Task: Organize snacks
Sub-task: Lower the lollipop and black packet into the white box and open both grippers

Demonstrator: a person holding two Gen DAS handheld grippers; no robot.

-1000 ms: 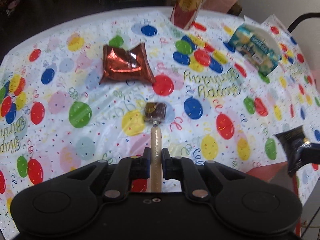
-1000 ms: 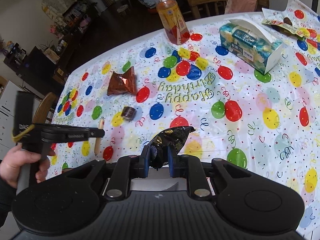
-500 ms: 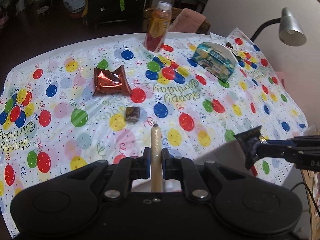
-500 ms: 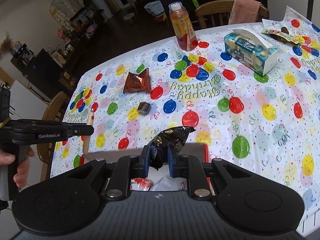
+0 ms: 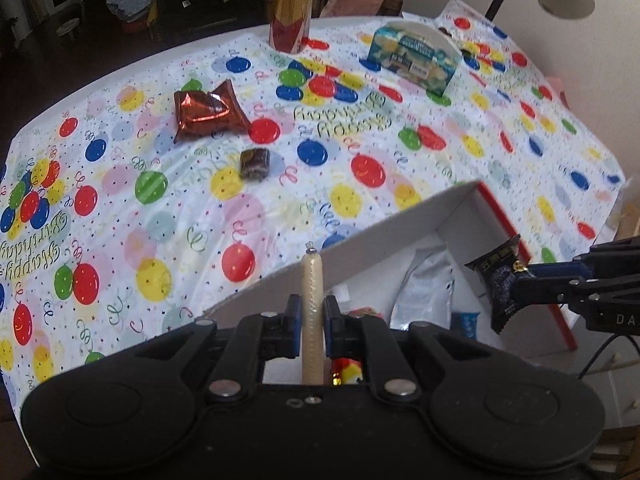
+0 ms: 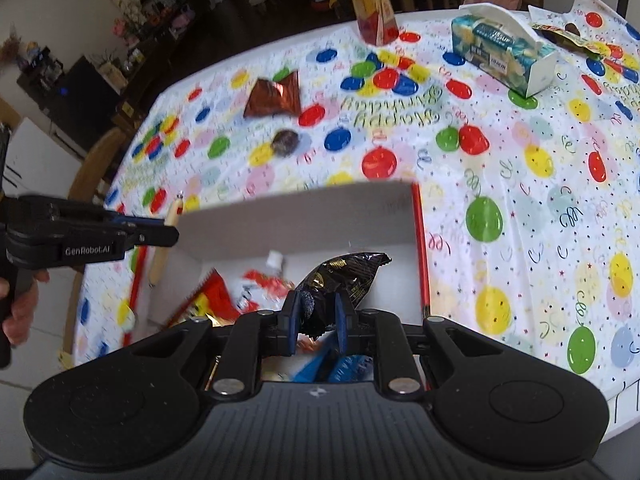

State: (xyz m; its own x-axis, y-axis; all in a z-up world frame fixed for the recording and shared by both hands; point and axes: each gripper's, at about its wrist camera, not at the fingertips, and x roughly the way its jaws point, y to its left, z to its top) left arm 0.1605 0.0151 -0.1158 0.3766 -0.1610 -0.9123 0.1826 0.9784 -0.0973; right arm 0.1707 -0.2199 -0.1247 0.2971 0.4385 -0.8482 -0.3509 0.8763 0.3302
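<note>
Below and just ahead of both grippers sits the open box (image 6: 304, 220), already holding several snacks. Above its inside, the right gripper (image 6: 316, 320) grasps a black packet (image 6: 340, 280), the nearer to dropping. At the box's left wall, the left gripper (image 5: 312, 322) clamps a pale sausage stick (image 5: 312, 300), its long axis pointing forward along the fingers.

Your left gripper (image 5: 312, 330) and right gripper (image 6: 316, 322) share one build: matte black bodies, blue finger pads, two silver screws behind the fingers. White "GenRobot.AI" lettering runs along your left gripper's side above its black handle.
</note>
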